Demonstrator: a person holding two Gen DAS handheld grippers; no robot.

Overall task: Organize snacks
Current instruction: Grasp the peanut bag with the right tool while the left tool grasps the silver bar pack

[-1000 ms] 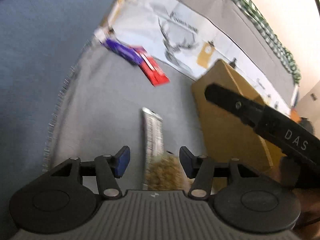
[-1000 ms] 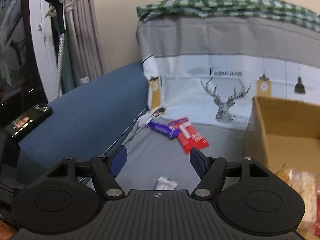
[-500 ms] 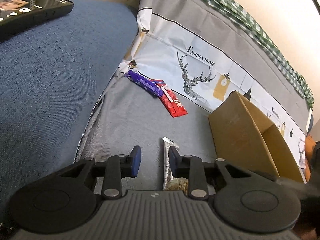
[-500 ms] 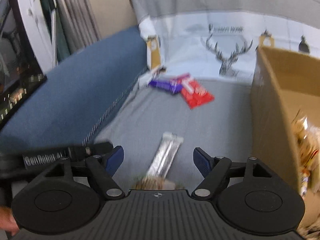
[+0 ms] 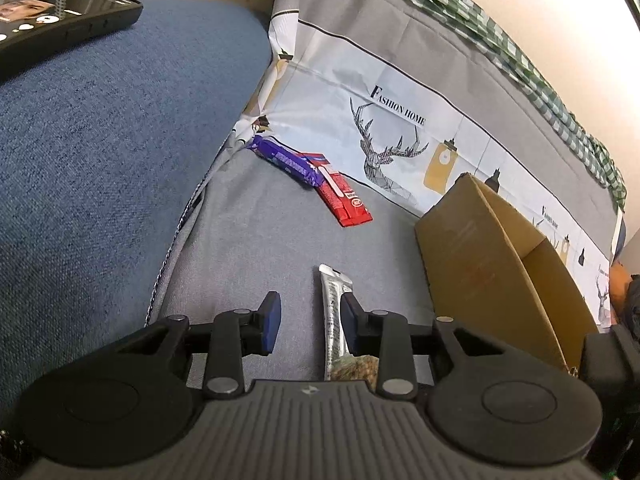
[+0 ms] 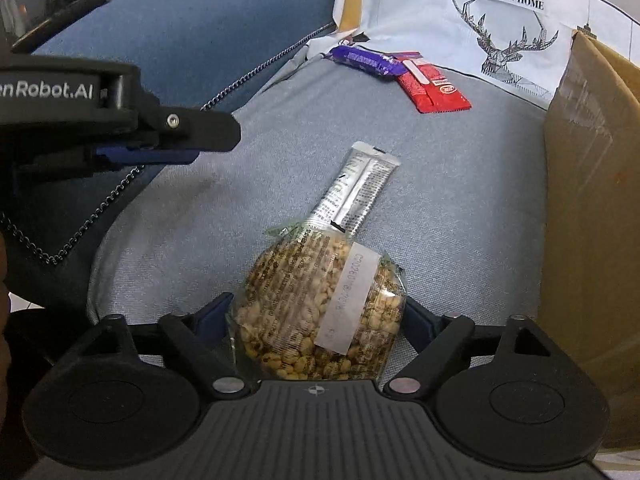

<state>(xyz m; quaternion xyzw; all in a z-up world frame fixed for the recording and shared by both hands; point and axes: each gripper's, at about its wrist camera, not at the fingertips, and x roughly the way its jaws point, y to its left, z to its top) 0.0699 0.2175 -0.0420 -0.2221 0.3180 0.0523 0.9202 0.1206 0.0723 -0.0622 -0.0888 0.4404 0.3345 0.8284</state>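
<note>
We see 4 snacks out on the grey sofa cover and none of them yet in the cardboard box (image 6: 592,200), which stands to the right of our right gripper (image 6: 316,320); whether the box already holds anything, these views do not show, so we judge most of the sorting is left. Between the right gripper's 2 fingers sits the round pack of puffed grain (image 6: 320,304), their blue pads at or very near its sides; we cannot tell whether they are clamped on it or only bracketing it. Just ahead of that pack, its near end tucked under the pack's edge, lies the silver bar (image 6: 356,192). Well ahead, near the sofa's back cushion, the purple bar (image 6: 364,60) overlaps the red packet (image 6: 432,88).

Our left gripper (image 5: 308,318) hangs low over the cover with its fingers parted and nothing between them; the silver bar (image 5: 334,312) lies just inside its right finger. In the right wrist view it reaches in from the left, level and side-on. Both grippers point toward the back cushion. A phone (image 5: 56,20) rests on the blue armrest (image 5: 100,140), far left of the left gripper.
</note>
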